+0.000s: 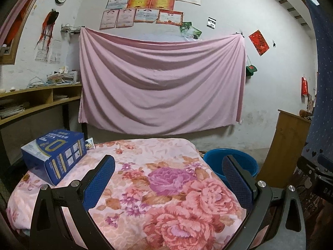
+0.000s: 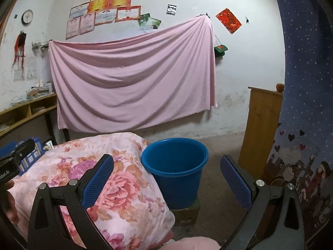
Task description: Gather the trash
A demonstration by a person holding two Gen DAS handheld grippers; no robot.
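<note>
A blue carton [image 1: 55, 155] lies on the far left corner of a table covered by a floral blanket [image 1: 158, 187]; it shows partly in the right wrist view [image 2: 31, 156]. A small card [image 1: 90, 143] stands just behind it. A blue bucket [image 2: 174, 166] stands on a low box to the right of the table, and its rim shows in the left wrist view [image 1: 243, 162]. My left gripper [image 1: 168, 175] is open and empty above the blanket. My right gripper [image 2: 166, 177] is open and empty, in front of the bucket.
A pink sheet [image 1: 162, 79] hangs on the back wall. A wooden shelf desk [image 1: 37, 98] with papers stands at the left. A wooden cabinet [image 2: 262, 129] stands at the right, beside a dark blue curtain [image 2: 308, 83]. Bare floor lies behind the bucket.
</note>
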